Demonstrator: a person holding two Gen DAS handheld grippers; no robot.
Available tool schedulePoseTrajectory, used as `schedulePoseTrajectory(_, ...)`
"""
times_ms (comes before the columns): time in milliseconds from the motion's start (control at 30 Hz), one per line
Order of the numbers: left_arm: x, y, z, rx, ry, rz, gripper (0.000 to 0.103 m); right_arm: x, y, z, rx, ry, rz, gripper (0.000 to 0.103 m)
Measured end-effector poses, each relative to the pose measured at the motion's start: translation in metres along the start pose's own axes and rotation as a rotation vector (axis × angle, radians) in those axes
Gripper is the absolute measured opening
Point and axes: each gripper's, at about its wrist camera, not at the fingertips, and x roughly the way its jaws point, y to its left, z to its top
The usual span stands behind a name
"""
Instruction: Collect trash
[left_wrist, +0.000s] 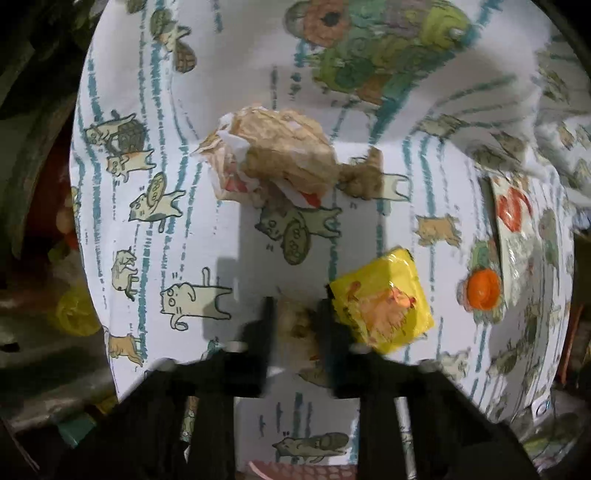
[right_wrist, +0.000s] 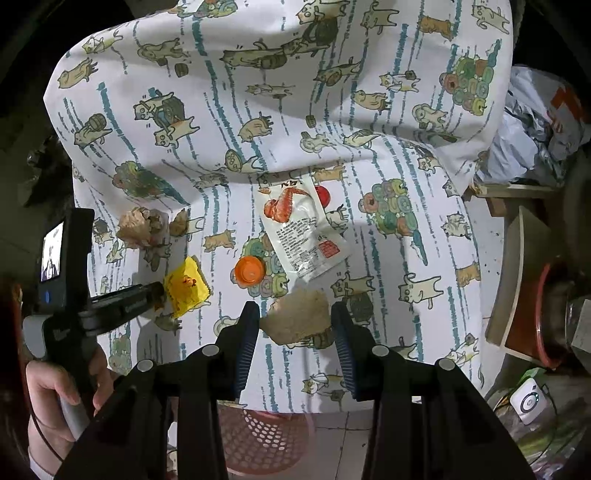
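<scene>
1. On the far left of the table (right_wrist: 424, 258), which has a cat cloth over it, sits a big crumpled paper ball (right_wrist: 138, 230). A small brown scrap (right_wrist: 179, 222) lies just to its right.
2. Nearer and still on the left, the left claw (left_wrist: 295, 321) is pressed in on a small brownish wad (left_wrist: 297, 325). The view there is blurry, so it may be pinching the wad or only touching it.
3. A yellow wrapper (right_wrist: 186, 288) lies just right of that claw, almost touching its right finger.
4. Next comes an orange cap (right_wrist: 250, 270), flat on the cloth.
5. A white snack bag (right_wrist: 303, 229) with a red chicken wing picture lies right of the cap and reaches farther back. A small red cap (right_wrist: 323, 194) peeks out at its far edge.
6. At the near middle, the right claw (right_wrist: 295, 321) is spread wide. A flat tan paper scrap (right_wrist: 297, 317) lies between its fingers. Neither finger touches it yet.
7. A pink basket (right_wrist: 264, 439) with holes sits low, under the near edge of the table. That looks like where the trash should go.
8. To do this step well, I think the right claw should drop straight down so the scrap stays in the middle. Then it should close slowly, so it grabs the paper and not the cloth.
9. The left claw should lift straight up, so it does not drag the yellow wrapper along.
</scene>
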Motion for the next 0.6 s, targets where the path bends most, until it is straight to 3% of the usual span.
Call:
schedulePoseTrajectory(33, -0.003, -0.002, -0.003, 0.011, 0.001, -0.003, 0.006, 0.000, 0.001, 0.000, -0.001, 0.001, -0.001, 0.042)
schedulePoseTrajectory(167, -0.014, -0.002, -0.010, 0.043, -0.010, -0.034, 0.002, -0.001, 0.003, -0.002, -0.017, -0.013, -0.035, 0.042)
schedulePoseTrajectory(500, -0.054, 0.032, -0.025, 0.060, -0.071, -0.115, 0.002, 0.005, 0.012, -0.009, -0.043, -0.006, -0.060, 0.042)
schedulePoseTrajectory(600, -0.063, 0.042, -0.025, 0.062, -0.099, -0.107, 0.002, 0.004, 0.018, -0.011, -0.059, -0.020, -0.062, 0.042)
